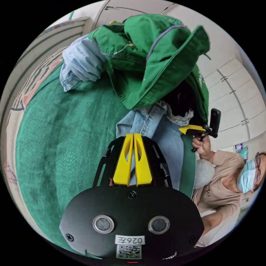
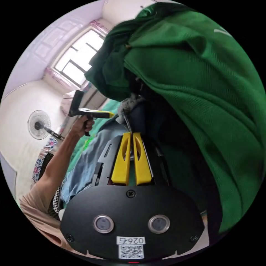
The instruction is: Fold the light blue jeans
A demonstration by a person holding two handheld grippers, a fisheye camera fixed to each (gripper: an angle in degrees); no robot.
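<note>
Light blue jeans [image 1: 163, 138] hang under a heap of green garments [image 1: 155, 58], above a green-covered bed [image 1: 63, 144]. Left claw [image 1: 133, 136] is clenched on the jeans' denim edge, jaws pressed together with cloth between. In the right gripper view, the right claw [image 2: 130, 135] has its jaws closed at the jeans' [image 2: 88, 163] frayed top, though whether they grip the cloth I cannot tell. A big green cloth [image 2: 199, 91] drapes beside it. A window [image 2: 79, 61] and a fan [image 2: 39, 124] stand behind.
</note>
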